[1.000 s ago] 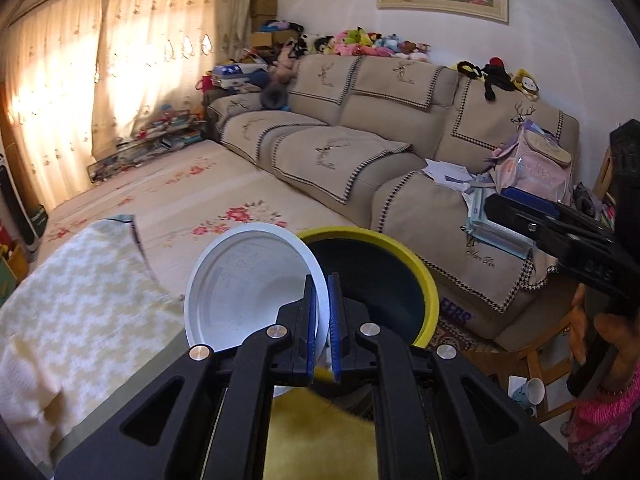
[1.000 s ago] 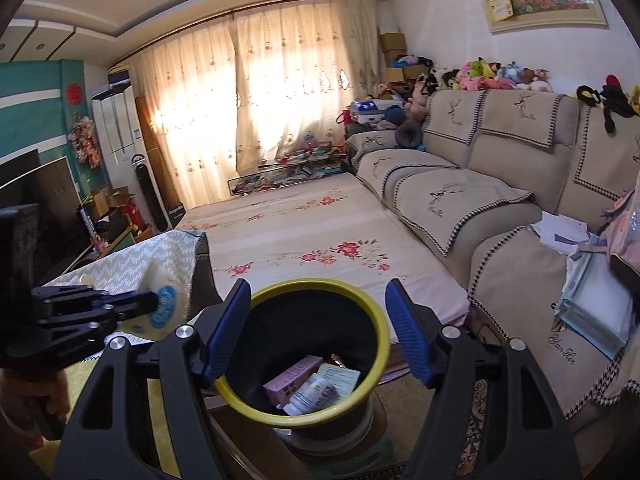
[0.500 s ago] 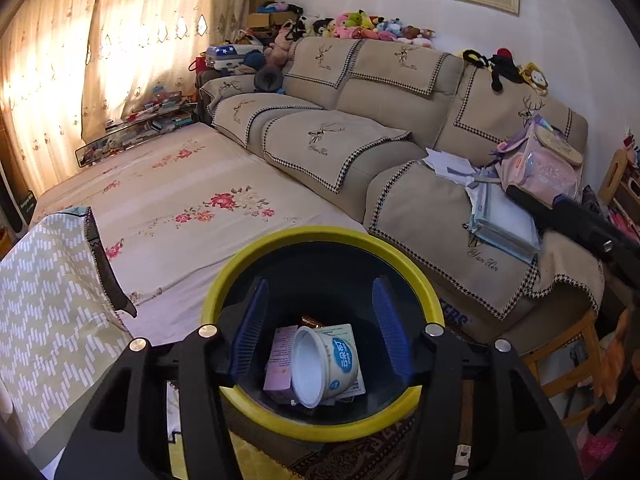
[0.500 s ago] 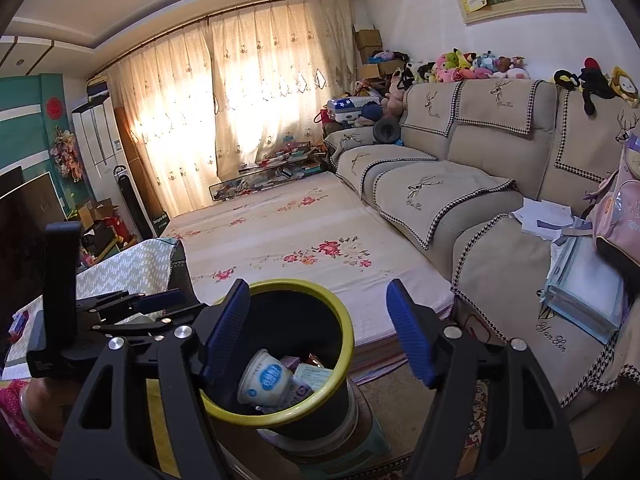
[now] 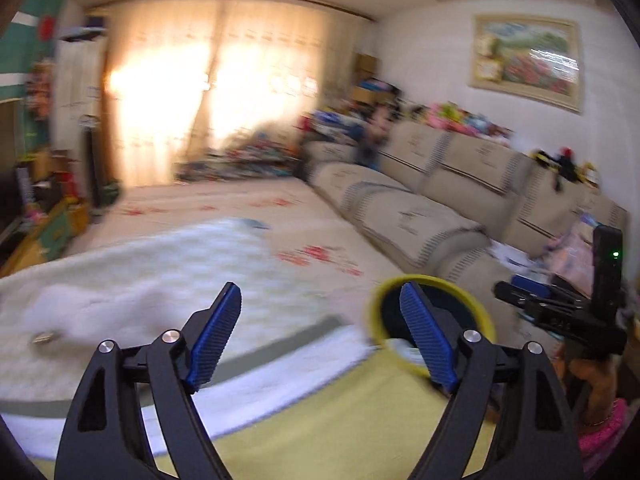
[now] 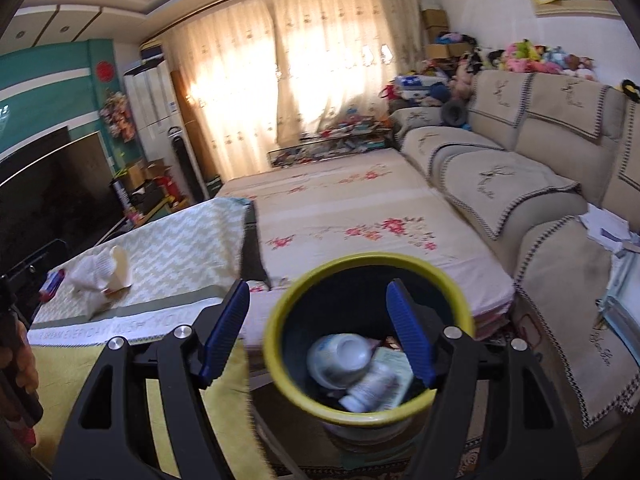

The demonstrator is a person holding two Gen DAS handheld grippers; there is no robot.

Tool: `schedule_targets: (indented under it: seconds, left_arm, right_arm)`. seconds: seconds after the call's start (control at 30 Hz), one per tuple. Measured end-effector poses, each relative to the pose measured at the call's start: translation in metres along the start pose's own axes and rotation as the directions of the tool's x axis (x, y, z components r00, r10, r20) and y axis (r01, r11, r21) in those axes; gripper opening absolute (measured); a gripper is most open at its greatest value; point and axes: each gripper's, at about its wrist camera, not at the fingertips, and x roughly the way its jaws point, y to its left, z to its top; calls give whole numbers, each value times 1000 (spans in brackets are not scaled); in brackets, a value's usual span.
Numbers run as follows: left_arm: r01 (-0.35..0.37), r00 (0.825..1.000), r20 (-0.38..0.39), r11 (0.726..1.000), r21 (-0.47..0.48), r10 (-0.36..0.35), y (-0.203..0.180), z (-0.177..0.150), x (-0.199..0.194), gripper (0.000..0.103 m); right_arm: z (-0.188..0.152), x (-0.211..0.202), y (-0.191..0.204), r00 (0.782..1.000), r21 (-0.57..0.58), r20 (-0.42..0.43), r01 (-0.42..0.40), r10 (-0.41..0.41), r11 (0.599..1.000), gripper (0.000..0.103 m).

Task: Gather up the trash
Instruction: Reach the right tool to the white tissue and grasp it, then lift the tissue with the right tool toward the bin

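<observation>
The yellow-rimmed black trash bin (image 6: 280, 320) stands on the floor beside the table. Inside it lie a white plastic cup (image 6: 340, 356), a small white bottle (image 6: 372, 388) and paper packaging. My right gripper (image 6: 317, 292) hovers above the bin, open, with nothing held. In the blurred left wrist view my left gripper (image 5: 320, 296) points over the table; its jaws are opening and nothing is between them. The bin (image 5: 376, 312) sits to its right, with the right gripper (image 5: 516, 286) beyond. A crumpled white tissue wad (image 6: 100, 276) lies on the table.
The table (image 6: 180, 248) wears a zigzag-patterned cloth over a yellow one. A small red and blue item (image 6: 52, 284) lies at its left end. A floral mattress (image 6: 360, 216) and a beige sofa (image 6: 500, 176) fill the right. A TV (image 6: 48, 192) is at left.
The left gripper opened and let the white cup drop into the bin. It then swung left, away from the bin and over the table. The right gripper shifted slightly above the bin.
</observation>
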Motion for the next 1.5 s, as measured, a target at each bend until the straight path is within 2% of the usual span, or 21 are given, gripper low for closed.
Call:
schedule_targets:
  seconds: [0.07,0.1,0.2,0.33,0.43,0.5,0.6,0.67,0.73,0.8,0.93,1.0,1.13,1.3,1.37,1.43,1.5]
  left_arm:
    - [-88,996,31,996,-10,88,31,-7,-23,84]
    - [-140,989,46,990,-16,141,49,-12,-36,85]
    - [-237,969,55,970,-44,239,93,-24,-57,86]
    - [-368,927,47,926,-87,373,158,-40,-74,87]
    - [-427,900,32,894,-138,435,197,-57,-86,87]
    - [-446,888,37,879,-169,458,213,-64,-93,87]
    - [-482,863,59,854,-194,501,227,-70,-105,89]
    - [-520,841,68,837,-170,536,225,-72,-106,91]
    - [-545,828,61,826,-146,558,218,-75,-106,91]
    - [-540,831,62,828,-150,553,213,-78,-105,92]
    - [-554,823,61,822,-134,564,207,-76,-100,94]
    - [-549,827,57,825,-135,560,206,-77,-98,94]
    - [-537,837,37,833,-135,546,206,-77,-92,94]
    - [-541,836,33,832,-122,548,203,-76,-88,94]
    - [-540,836,30,832,-127,548,203,-76,-88,94]
    - [-541,836,26,831,-132,548,204,-76,-88,94]
    - [-540,836,25,830,-136,548,204,-75,-88,94]
  right_arm:
    - [1,10,23,999,-33,-18,-37,36,999,67]
    - [1,14,36,998,-49,-27,-59,57,997,67]
    - [5,26,76,991,-101,-55,-123,118,987,67]
    - [15,42,133,973,-156,-95,-223,210,962,67]
    - [21,53,174,955,-198,-124,-289,268,937,67]
    - [23,63,206,939,-238,-148,-337,309,911,67]
    - [20,76,249,932,-310,-170,-358,319,880,67]
    - [16,84,274,924,-353,-185,-381,336,855,67]
    - [10,95,294,923,-399,-206,-384,326,833,67]
    - [6,109,315,920,-440,-225,-390,321,809,67]
    - [-5,130,334,918,-459,-254,-393,306,797,67]
    - [-11,136,342,925,-479,-246,-375,288,794,66]
    - [-16,143,346,932,-493,-245,-357,267,793,63]
    - [-24,150,347,933,-509,-263,-350,245,786,57]
    - [-28,152,349,935,-516,-268,-343,233,785,48]
    - [-28,155,347,932,-504,-279,-346,230,791,25]
    - [-29,159,344,925,-482,-297,-359,237,799,11]
